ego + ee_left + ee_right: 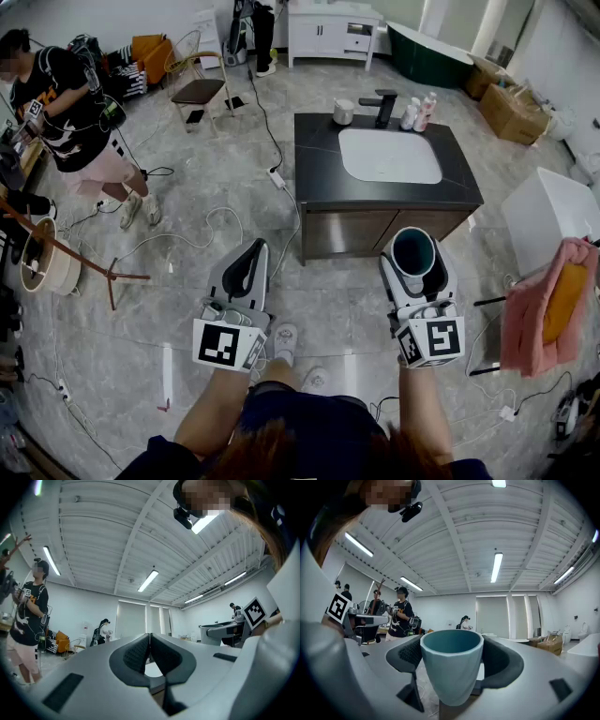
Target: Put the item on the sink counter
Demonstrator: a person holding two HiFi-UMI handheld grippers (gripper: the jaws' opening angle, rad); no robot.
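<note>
Grey marble floor point(187, 202), dark sink counter point(323, 173), white basin point(389, 155)

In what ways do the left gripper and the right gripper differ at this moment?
The left gripper has its jaws together, while the right gripper has its jaws wide apart. The left gripper holds nothing; the right gripper grips an upright teal cup. Both are white and held in front of the sink counter.

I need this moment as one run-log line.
right tongs: shut on teal cup | left tongs: shut, empty | sink counter: ahead, cup not yet on it
</note>
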